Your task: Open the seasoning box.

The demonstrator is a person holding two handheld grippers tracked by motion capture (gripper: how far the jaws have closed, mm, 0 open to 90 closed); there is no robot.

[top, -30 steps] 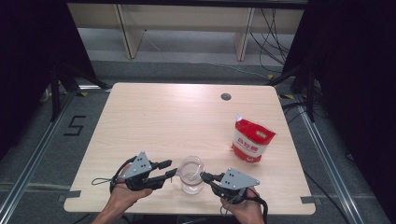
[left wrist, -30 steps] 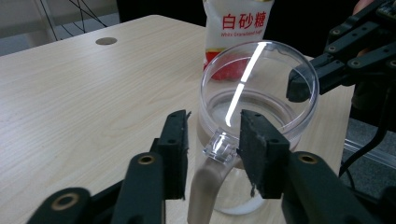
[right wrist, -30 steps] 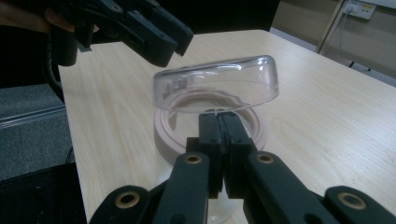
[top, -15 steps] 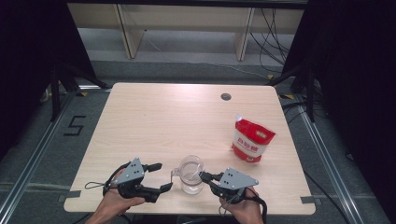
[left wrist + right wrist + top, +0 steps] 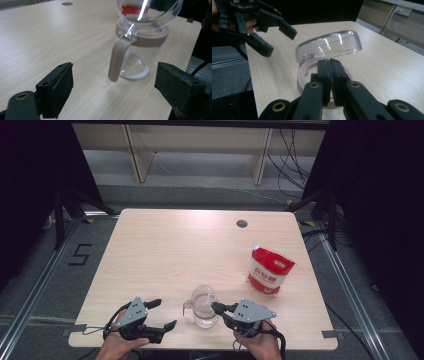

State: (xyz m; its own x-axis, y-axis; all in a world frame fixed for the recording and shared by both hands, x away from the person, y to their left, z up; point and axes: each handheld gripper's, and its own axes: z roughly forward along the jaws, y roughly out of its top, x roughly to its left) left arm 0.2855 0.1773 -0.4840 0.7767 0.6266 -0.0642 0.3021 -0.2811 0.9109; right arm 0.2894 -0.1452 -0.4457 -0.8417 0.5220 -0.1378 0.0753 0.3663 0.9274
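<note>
The clear jar (image 5: 204, 306) stands at the near table (image 5: 190, 245) edge with its lid (image 5: 328, 45) tipped open, the right gripper (image 5: 218, 308) fingers pressed together at its rim, the left gripper (image 5: 163, 314) fingers just spread beside the handle (image 5: 117, 59), so filling from the red bag (image 5: 270, 270) seems left.

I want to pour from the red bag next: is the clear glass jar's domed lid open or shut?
Open. The clear domed lid stands tilted up off the jar's beige rim, hinged at the handle.

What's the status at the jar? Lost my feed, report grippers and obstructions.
Left gripper open, jaws just opened, clear of the handle. Right gripper shut at the jar rim. Lid flipped up. Red bag stands apart, nothing blocking.
</note>
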